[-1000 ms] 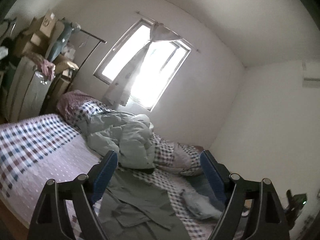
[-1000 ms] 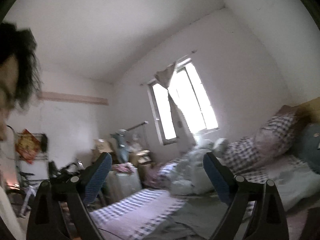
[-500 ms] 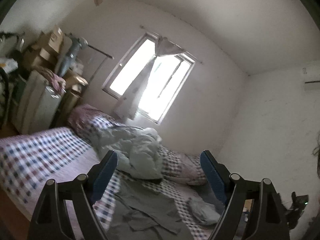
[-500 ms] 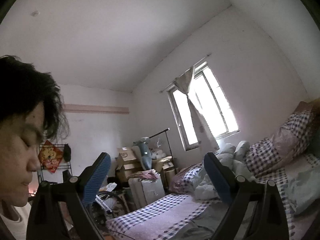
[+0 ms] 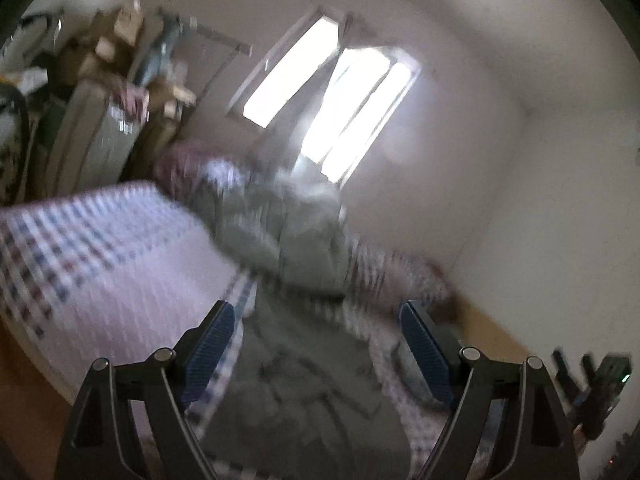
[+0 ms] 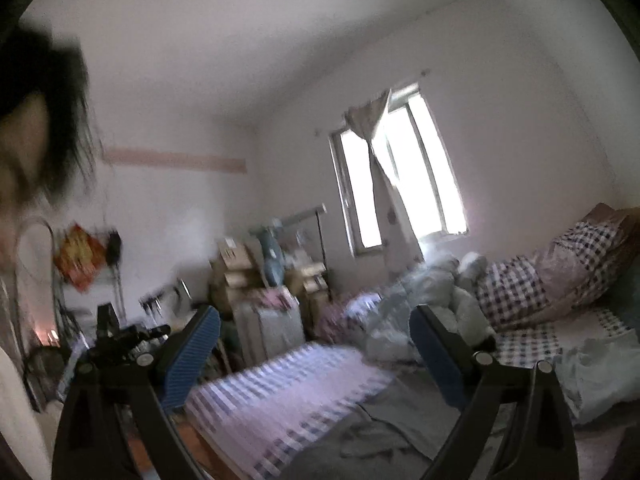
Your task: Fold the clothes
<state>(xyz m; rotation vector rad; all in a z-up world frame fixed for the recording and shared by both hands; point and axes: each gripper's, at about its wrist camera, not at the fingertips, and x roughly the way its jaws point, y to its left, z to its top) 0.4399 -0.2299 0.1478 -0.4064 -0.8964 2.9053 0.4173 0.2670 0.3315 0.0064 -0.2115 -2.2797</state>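
Observation:
A grey-green garment [image 5: 304,392] lies spread on the checked bed [image 5: 100,264], blurred in the left wrist view. My left gripper [image 5: 316,348] hangs open above it, nothing between its blue pads. The right wrist view shows the same grey garment [image 6: 392,436] at the bottom, on the pink checked bed [image 6: 280,392]. My right gripper [image 6: 316,352] is open and empty, held above the bed's near edge. A second pale garment [image 6: 596,372] lies at the right on the bed.
A rumpled pale quilt [image 5: 288,232] and checked pillows [image 6: 560,276] fill the head of the bed under the window [image 6: 396,176]. Boxes and a white cabinet [image 6: 272,320] stand beside the bed. A person's head [image 6: 36,128] is at the left edge.
Both views have tilted down and turned blurred with motion. The bed and grey garment sit larger in the left wrist view. Both grippers stay open.

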